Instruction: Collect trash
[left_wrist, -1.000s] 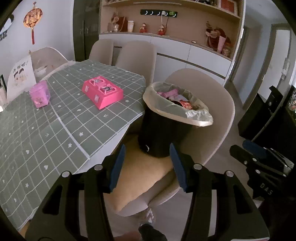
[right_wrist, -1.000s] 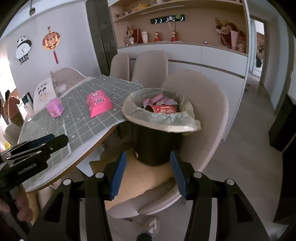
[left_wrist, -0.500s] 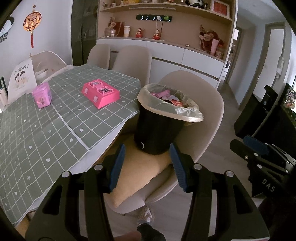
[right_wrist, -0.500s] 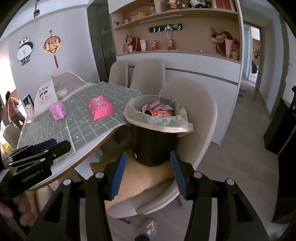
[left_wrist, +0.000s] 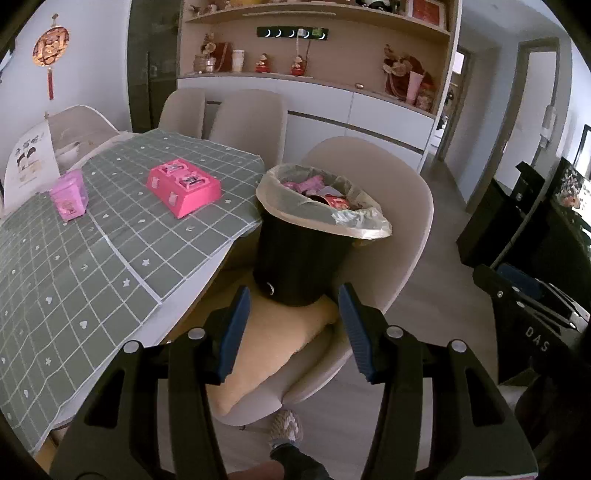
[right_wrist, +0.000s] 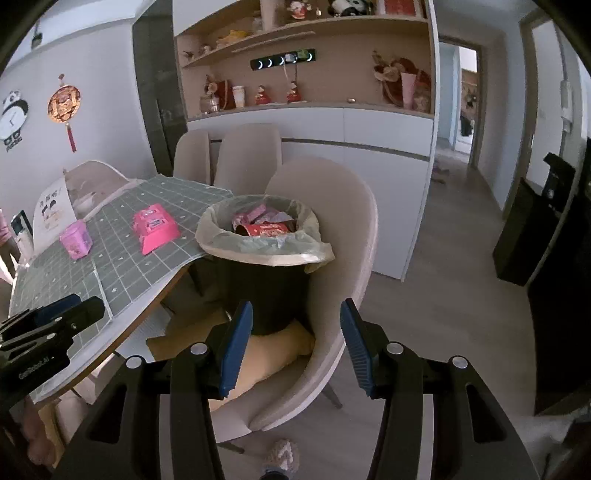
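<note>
Dining room with a shelved wall, pale chairs and a bench (left_wrist: 110, 266) under a grey-green checked cloth. Black bin (left_wrist: 299, 266) with a thin, pale liner bag (left_wrist: 295, 210) folded over its rim, standing on a yellow cushion (left_wrist: 273, 339) on the seat of the nearest chair (left_wrist: 399, 229), just beside the bench's near right edge; wrappers and cartons, red and pink, heaped inside to about rim height. Probably light for its bulk: paper and plastic scraps, a stiff plastic bin wall, a soft, slippery liner likely to tear or slide if pinched carelessly. Best hold judged to be the loose gathered film at the rim, one side per claw, lifting evenly so nothing spills; bin footing on the soft cushion looks unsteady, so likely to tip under a sideways pull. Left claw (left_wrist: 293, 332) open and empty, blue pads apart, aimed down at the bin's foot, well short of it. Right claw (right_wrist: 295, 341) likewise open, nothing between the pads, pointed at the same bin from a little further right. Count: one bin, one liner, two claws; on the bench two pink items, a flat box (left_wrist: 183, 186) near the far right corner and a smaller carton (left_wrist: 69, 195) toward the left edge, well apart; four chairs visible at least. Whether those two count as trash cannot be told.
</note>
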